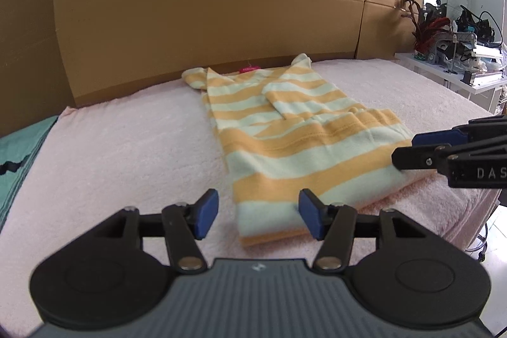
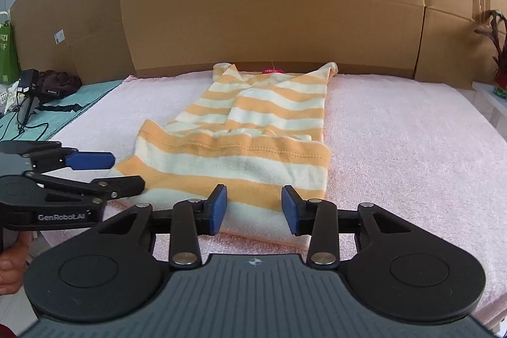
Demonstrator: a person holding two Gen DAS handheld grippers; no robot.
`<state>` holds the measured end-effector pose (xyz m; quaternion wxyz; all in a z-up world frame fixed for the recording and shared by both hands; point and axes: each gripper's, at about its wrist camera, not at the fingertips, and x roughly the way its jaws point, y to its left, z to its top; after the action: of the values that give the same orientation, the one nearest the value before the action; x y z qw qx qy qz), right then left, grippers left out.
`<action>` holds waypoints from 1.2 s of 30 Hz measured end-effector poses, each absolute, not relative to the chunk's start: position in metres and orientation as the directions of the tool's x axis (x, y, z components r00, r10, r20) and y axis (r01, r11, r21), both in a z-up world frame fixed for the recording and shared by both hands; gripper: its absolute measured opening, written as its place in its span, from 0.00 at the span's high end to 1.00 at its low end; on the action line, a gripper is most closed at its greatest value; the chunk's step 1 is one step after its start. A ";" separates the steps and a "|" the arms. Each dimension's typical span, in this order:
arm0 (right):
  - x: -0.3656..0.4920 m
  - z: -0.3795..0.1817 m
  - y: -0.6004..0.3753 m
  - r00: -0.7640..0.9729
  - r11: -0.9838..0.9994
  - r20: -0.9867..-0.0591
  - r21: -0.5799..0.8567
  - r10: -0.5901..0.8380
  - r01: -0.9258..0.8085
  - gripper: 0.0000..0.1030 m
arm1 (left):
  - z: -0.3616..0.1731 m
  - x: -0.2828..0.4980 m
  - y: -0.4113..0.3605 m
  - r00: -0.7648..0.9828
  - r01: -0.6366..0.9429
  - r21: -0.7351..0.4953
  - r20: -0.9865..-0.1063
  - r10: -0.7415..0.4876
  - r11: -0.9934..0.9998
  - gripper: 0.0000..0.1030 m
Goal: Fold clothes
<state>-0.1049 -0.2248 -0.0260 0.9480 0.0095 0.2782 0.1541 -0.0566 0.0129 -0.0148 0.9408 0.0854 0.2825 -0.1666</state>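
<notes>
An orange and pale striped shirt point(image 1: 285, 144) point(image 2: 253, 160) lies on a pink towel point(image 1: 111, 154) point(image 2: 412, 148), folded narrow, with its hem edge turned up across the middle. My left gripper point(image 1: 259, 216) stands open low over the shirt's near left corner, and nothing is pinched between its blue pads. In the right wrist view the left gripper point(image 2: 123, 171) sits at the shirt's left edge, its fingers apart. My right gripper point(image 2: 254, 208) is open over the near edge of the shirt. The left wrist view shows the right gripper point(image 1: 408, 149) at the shirt's right edge.
Tall cardboard boxes point(image 1: 206, 5) point(image 2: 269, 5) wall off the back of the towel. A teal cloth point(image 2: 73, 106) with a black device lies to the left. A white side table point(image 1: 459, 68) with equipment and a plant stands at the right. A hand point(image 2: 12, 262) holds the left gripper.
</notes>
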 end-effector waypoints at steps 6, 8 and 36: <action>-0.111 -0.035 -0.216 0.784 0.943 -0.551 0.018 0.286 -0.332 0.46 | -0.024 -0.073 0.018 0.773 0.391 0.074 -0.568 -0.283 0.918 0.29; -0.112 -0.030 -0.217 0.783 0.937 -0.534 0.052 0.318 -0.345 0.40 | -0.022 -0.070 0.024 0.766 0.391 0.018 -0.560 -0.315 0.920 0.35; -0.032 -0.033 -0.236 0.805 0.928 -0.476 0.285 0.354 -0.240 0.68 | -0.021 0.001 -0.003 0.807 0.330 0.017 -0.524 -0.273 0.944 0.09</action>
<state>-0.0322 -0.2361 -0.0333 0.9440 0.1062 0.2700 0.1572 0.0014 -0.0029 -0.0209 0.9490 0.0535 0.2669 -0.1589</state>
